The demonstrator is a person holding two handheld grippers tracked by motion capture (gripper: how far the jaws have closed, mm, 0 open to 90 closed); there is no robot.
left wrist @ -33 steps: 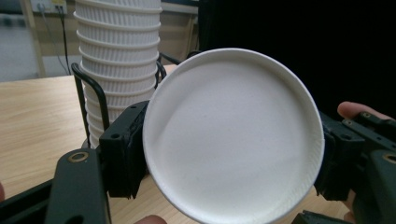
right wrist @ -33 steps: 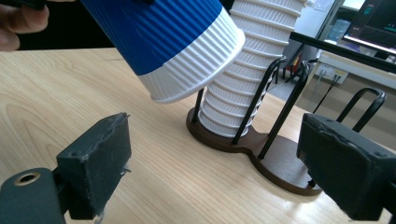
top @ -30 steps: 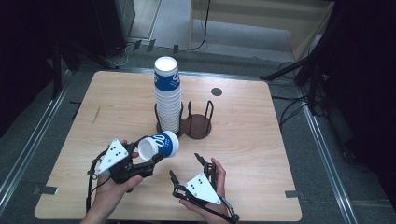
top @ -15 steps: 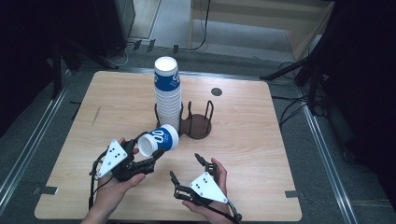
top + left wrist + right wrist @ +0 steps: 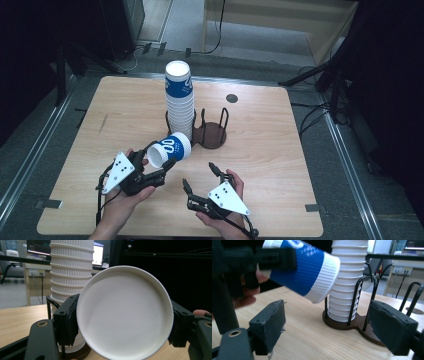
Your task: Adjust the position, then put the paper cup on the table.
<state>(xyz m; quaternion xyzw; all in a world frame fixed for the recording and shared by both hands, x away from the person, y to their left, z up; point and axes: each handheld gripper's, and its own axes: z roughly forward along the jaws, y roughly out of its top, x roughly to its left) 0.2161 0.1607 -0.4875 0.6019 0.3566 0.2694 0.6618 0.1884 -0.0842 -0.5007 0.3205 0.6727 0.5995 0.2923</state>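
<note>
While the left gripper [image 5: 159, 170] pinches a blue-and-white paper cup [image 5: 170, 149] across its body near the closed bottom, that cup lies tipped on its side above the wooden table [image 5: 120, 105], its white bottom turned back toward the person and its rim pointing at the cup rack [image 5: 210, 135]. In the left gripper view the 2 black jaws press on either side of the cup's round white bottom [image 5: 125, 312], with the stack of cups [image 5: 71, 280] rising close behind it. That stack [image 5: 179, 100] stands upright in 1 ring of the dark rack, and the held cup's rim comes just beside its lower part. The right gripper [image 5: 200, 177] hovers low over the table near the front edge, well apart from the cup. Its jaws have just been closing, yet they stand apart with nothing between them; the right gripper view shows bare wood between the pads [image 5: 268, 325].
</note>
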